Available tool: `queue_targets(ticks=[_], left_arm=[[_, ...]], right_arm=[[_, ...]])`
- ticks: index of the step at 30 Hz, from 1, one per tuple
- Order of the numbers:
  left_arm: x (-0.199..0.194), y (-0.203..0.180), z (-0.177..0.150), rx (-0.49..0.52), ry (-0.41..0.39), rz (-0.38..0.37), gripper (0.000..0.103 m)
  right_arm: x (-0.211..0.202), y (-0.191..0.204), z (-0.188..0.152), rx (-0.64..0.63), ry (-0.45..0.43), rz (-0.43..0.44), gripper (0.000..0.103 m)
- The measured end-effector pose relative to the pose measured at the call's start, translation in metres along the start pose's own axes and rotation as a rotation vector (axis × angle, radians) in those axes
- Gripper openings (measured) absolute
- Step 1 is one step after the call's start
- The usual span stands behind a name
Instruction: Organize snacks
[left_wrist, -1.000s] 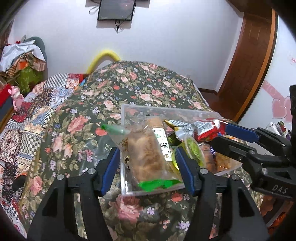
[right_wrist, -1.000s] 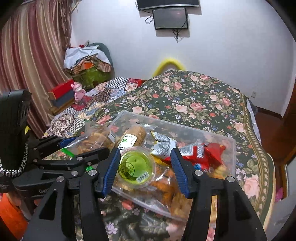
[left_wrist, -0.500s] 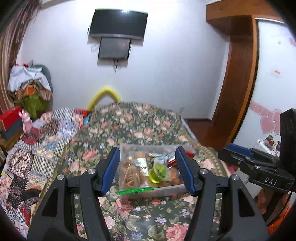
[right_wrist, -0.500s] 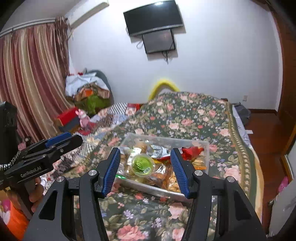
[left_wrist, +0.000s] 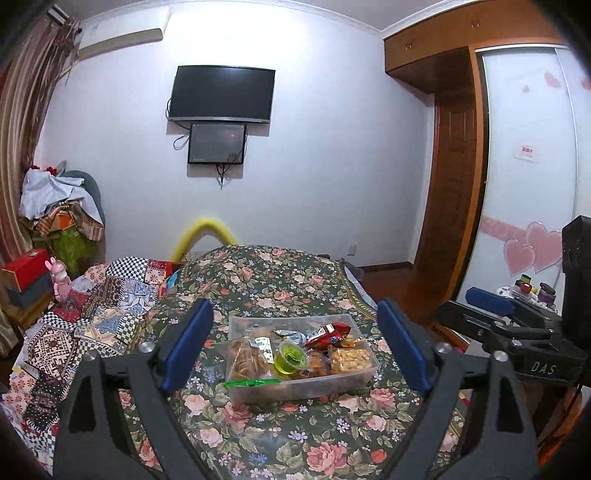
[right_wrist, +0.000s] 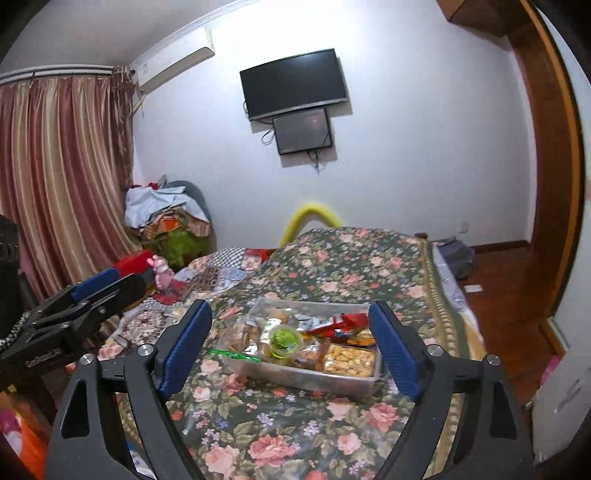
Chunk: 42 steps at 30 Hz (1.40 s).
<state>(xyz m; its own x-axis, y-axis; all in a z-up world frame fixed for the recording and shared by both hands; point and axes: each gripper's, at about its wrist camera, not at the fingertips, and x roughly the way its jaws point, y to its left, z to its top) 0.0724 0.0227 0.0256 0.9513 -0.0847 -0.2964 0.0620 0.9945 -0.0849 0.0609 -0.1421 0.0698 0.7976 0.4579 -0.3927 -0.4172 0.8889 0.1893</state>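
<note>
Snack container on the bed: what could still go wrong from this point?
1. The clear container sits on soft floral bedding, so pressing on it may tip it.
2. The green jelly cup rides high on the heap and could roll out.
3. The green-sealed bag overhangs the near rim and may slide off.
Both the left gripper and the right gripper are open and empty.

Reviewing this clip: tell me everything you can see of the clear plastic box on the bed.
The clear plastic box is a shallow, lidless rectangular tub resting flat on the flowered bedspread. It is heaped with snacks: a bag of brown biscuits, a green jelly cup, a red packet and a pack of nuts. Neither gripper touches it.
</note>
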Motion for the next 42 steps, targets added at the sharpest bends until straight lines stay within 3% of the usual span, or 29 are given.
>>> queue_targets(ticks=[6, 42], left_arm=[[-0.007, -0.007, -0.007, 0.012, -0.006, 0.019, 0.102], [-0.013, -0.008, -0.015, 0.004, 0.005, 0.032, 0.103]], right_arm=[[-0.01, 0.002, -0.004, -0.016, -0.035, -0.046, 0.103], [-0.02, 0.006, -0.011, -0.035, -0.054, -0.087, 0.103]])
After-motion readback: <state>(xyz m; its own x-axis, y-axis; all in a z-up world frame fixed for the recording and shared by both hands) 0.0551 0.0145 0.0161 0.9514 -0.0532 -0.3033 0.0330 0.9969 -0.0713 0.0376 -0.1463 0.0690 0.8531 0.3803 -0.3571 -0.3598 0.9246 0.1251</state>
